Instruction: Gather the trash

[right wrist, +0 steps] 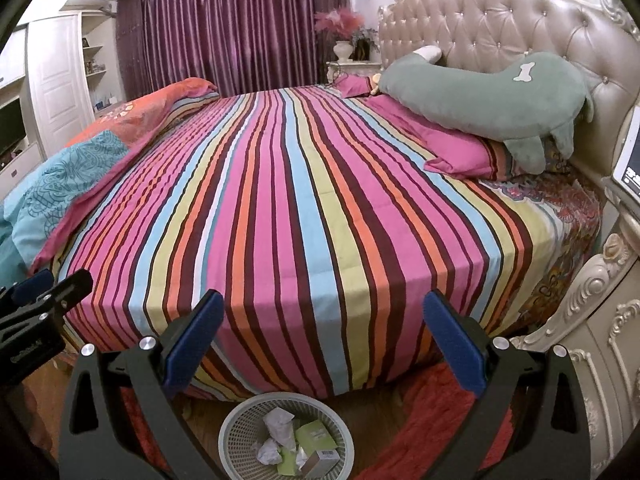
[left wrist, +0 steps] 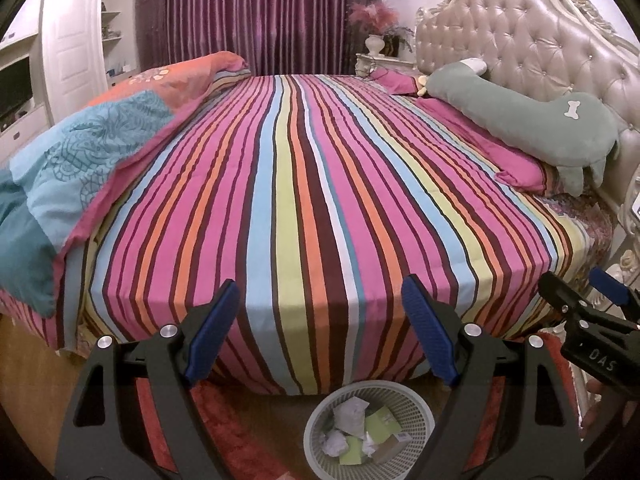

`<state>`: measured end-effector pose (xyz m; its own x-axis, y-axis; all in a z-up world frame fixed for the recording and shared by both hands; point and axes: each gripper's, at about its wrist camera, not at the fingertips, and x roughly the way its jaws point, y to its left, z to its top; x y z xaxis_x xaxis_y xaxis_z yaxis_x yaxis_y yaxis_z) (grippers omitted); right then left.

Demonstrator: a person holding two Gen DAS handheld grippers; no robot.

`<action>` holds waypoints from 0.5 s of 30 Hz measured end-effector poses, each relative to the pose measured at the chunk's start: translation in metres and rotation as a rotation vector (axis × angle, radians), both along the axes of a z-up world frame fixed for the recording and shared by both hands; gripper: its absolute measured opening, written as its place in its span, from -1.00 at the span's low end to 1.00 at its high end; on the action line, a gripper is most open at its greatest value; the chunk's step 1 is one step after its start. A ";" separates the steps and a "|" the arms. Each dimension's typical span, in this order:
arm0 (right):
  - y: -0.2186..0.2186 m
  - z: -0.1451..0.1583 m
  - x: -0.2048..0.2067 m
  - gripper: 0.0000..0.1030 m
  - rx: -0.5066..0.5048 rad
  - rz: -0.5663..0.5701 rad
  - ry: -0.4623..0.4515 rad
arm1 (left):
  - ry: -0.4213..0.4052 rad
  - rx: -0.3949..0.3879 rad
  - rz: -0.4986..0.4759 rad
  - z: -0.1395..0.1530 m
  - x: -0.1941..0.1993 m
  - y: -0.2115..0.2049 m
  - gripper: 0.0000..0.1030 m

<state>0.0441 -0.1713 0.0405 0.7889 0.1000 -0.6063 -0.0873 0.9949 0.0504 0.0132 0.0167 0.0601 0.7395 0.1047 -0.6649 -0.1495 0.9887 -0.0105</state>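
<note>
A pale plastic waste basket stands on the floor at the foot of the bed's side. It holds crumpled white paper, green boxes and a small cardboard box. My left gripper hangs open above it, with nothing between its blue pads. In the right wrist view the same basket with crumpled paper and a green box lies below my right gripper, which is also open and empty. Each gripper shows at the edge of the other's view: the right gripper and the left gripper.
A wide bed with a striped sheet fills the view ahead. A folded quilt lies on its left, a green plush pillow by the tufted headboard. A carved nightstand stands at the right, and a red rug lies beneath.
</note>
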 end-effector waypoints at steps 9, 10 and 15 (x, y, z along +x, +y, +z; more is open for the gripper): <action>0.000 0.000 0.000 0.85 0.000 0.000 0.001 | -0.005 0.001 -0.005 0.002 -0.001 0.000 0.57; 0.000 0.000 0.000 0.85 0.000 0.000 0.000 | -0.006 0.001 -0.005 0.002 -0.001 -0.001 0.57; 0.000 0.001 0.000 0.85 0.000 -0.001 -0.002 | -0.005 0.003 -0.006 0.002 -0.001 -0.001 0.57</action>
<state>0.0439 -0.1713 0.0410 0.7905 0.0988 -0.6044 -0.0860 0.9950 0.0502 0.0124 0.0153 0.0624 0.7435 0.1026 -0.6608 -0.1437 0.9896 -0.0081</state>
